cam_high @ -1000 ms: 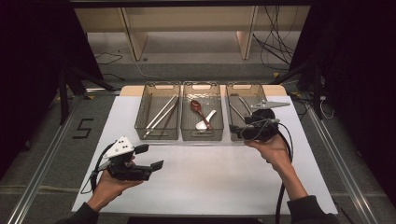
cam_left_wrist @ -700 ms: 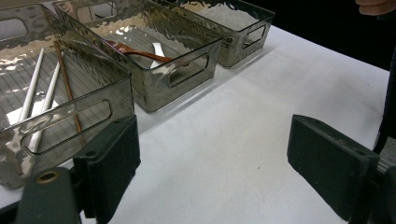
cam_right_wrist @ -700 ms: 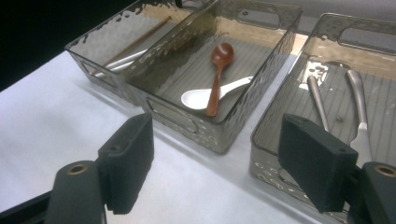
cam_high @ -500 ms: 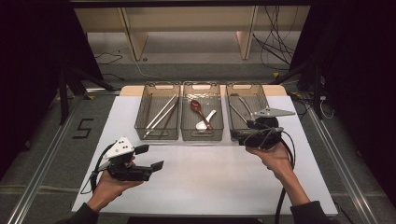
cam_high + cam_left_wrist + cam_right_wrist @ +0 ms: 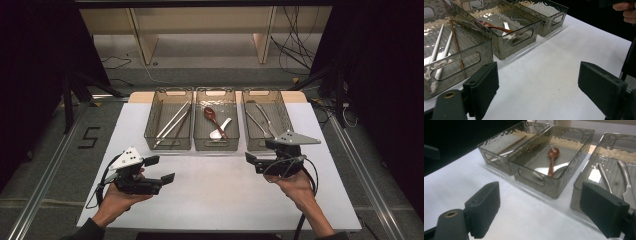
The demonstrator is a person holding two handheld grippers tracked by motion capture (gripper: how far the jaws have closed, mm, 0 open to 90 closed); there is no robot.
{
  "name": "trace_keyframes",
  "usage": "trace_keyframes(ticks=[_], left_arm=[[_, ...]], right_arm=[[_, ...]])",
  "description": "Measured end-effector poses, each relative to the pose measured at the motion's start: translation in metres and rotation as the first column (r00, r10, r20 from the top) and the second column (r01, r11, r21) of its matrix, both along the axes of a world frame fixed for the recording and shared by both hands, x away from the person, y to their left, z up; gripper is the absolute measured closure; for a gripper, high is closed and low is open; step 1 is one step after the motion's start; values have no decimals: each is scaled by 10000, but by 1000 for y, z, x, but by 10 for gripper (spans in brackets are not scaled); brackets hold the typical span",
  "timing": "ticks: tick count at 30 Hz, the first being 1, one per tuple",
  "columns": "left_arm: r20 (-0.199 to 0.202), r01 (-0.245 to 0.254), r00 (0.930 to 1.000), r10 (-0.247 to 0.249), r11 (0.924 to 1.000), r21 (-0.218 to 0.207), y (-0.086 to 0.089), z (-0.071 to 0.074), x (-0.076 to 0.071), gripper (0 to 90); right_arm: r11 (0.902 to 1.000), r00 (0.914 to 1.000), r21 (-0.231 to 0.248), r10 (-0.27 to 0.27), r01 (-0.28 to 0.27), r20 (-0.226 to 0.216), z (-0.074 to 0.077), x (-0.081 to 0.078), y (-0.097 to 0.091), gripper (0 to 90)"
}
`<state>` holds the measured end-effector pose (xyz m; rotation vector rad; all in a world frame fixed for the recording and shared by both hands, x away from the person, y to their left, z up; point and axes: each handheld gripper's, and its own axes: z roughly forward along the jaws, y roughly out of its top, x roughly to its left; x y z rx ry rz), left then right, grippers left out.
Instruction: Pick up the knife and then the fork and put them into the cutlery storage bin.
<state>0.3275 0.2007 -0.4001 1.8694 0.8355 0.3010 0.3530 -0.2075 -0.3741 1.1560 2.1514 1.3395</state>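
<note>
Metal cutlery point(image 5: 264, 122) is lying in the right-hand bin point(image 5: 287, 112), a knife and a fork-like piece side by side, and the right gripper point(image 5: 252, 161) is hovering just in front of that bin over the white table point(image 5: 215, 200). Its jaws have just been opening and are standing wide with nothing between them; compared with a second ago it is sitting nearer the person, so a piece probably went in. The left gripper point(image 5: 159, 169) is waiting released and empty. Outward, the middle bin point(image 5: 564, 181) is holding a red spoon point(image 5: 552, 157) crossing a white one point(image 5: 551, 168), and the left bin point(image 5: 477, 41) is holding chopsticks point(image 5: 441, 53).
</note>
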Motion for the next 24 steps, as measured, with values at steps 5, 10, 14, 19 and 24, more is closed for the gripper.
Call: trace_keyframes(ticks=[5,10,14,19,24], left_arm=[[-60,-7,10000,6,9999,-106,0,0,0,161],[-98,34,9999,-35,9999,-119,-1,0,0,160],[-154,24,9999,-27,9998,-213,-1,0,0,160],[-162,50,9999,-53,9998,-204,0,0,0,160],[-189,63,9998,-67,9997,-226,0,0,0,160]], right_arm=[[9999,9999,96,-33,32,147,-6,-12,-5,178],[9996,9994,268,-45,36,346,-9,-22,-9,178],[9993,9991,361,23,-39,432,-10,-28,-12,175],[9995,9989,314,12,-27,477,-14,-33,-14,175],[9993,9986,374,-11,-8,523,-16,-37,-16,175]])
